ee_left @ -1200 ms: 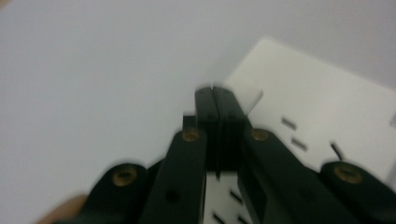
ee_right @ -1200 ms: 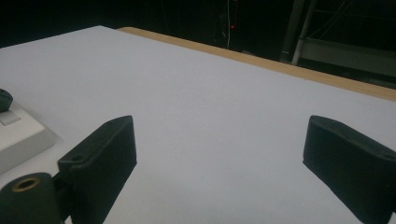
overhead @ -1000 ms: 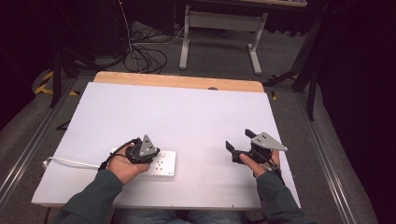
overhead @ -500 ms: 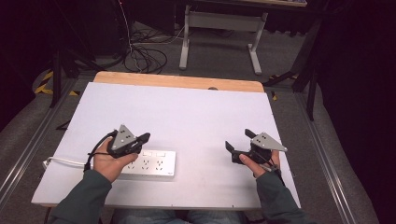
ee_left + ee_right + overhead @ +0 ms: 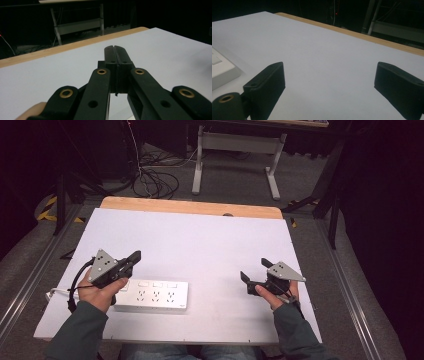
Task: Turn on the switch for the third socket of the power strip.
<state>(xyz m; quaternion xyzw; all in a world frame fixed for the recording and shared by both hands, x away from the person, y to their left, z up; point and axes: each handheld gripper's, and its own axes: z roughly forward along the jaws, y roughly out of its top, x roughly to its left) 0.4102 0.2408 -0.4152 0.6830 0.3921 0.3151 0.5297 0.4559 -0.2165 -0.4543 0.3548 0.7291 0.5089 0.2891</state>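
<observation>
High view: The power strip [image 5: 150, 295] lies flat on the white table [image 5: 210, 240], near the front edge, left of centre. Its long axis runs left to right across the table. The left gripper [image 5: 131, 260] is held above the strip's left end, tips pointing right and away from the person; the strip sits just below and to the right of those tips. The right gripper [image 5: 255, 272] is well apart from the strip, off its right end, with bare table between. The left hand is clearly the nearer. The strip is a white rectangular block with 2 rows of features on top: small switches along the far row, sockets along the near row. A white cable [image 5: 59, 293] leaves its left end, passing under the left hand.

Left gripper view: The left gripper [image 5: 115, 47] has both jaws pressed flat together with nothing between them. They point over bare table toward the wooden far edge [image 5: 75, 46]. Judgement: the tips would have to drop and turn back toward the strip before any contact.

Right gripper view: The right gripper [image 5: 329, 75] stands with jaws spread wide and empty. A corner of the strip [image 5: 222, 68] appears at the left, beyond the left jaw. Judgement: the strip's end faces this gripper, so a reach from here would meet the short side first.
</observation>
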